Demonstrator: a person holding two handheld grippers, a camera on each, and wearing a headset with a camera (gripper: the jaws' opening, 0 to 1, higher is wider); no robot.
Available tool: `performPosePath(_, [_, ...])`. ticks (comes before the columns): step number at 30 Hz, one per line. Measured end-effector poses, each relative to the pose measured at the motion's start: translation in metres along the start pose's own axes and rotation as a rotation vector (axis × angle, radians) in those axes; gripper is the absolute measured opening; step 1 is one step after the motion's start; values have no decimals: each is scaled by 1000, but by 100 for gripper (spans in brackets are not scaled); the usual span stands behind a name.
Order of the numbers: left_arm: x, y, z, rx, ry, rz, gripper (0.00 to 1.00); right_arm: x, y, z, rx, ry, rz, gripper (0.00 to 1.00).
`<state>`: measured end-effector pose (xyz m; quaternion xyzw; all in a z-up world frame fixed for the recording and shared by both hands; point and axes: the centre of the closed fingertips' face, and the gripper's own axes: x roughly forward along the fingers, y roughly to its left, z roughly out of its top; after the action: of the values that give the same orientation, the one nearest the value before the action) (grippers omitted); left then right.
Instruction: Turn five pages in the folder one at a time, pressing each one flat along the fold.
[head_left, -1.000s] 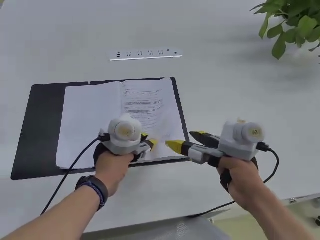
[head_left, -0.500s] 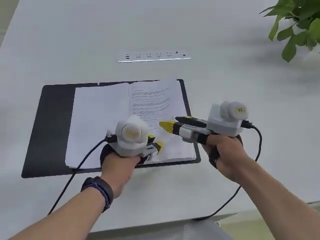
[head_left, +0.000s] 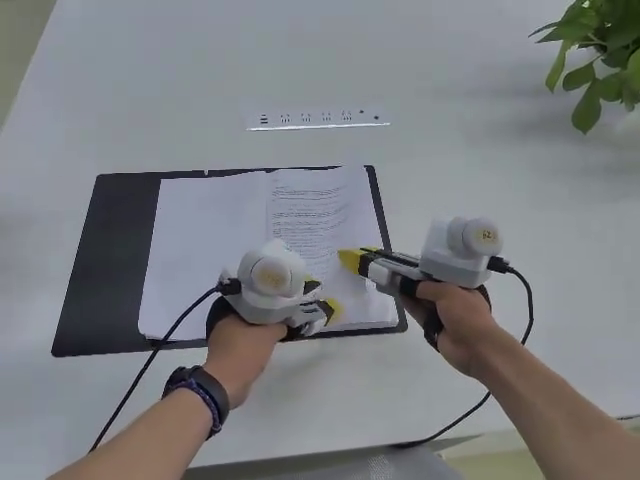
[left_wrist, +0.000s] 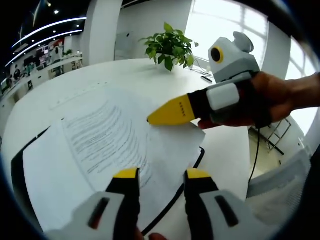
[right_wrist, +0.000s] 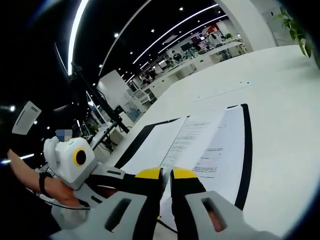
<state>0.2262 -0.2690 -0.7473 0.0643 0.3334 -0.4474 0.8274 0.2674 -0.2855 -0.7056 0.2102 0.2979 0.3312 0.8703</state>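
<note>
- Black folder lay open and flat on the table, just as it had a second before.
- Its printed page, right of the fold, was not yet lifted.
- My right claw had swung in from beyond the folder's right edge to the page's lower part. Its jaws were drawn nearly together, with nothing I could see between them.
- My left claw had stayed at the page's bottom edge, jaws apart and empty.
- I judged a page turn was only beginning.
</note>
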Motion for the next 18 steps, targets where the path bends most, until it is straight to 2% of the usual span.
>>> performPosePath(9, [-17, -10, -4, 8, -3, 3, 46, -2, 1, 0, 20, -10, -15, 0])
performPosePath(13, [-28, -5, -7, -12, -13, 22, 48, -2, 5, 1, 27, -15, -15, 0])
performPosePath(18, [-41, 5, -5, -13, -28, 49, 50, 0, 12, 0, 19, -13, -15, 0])
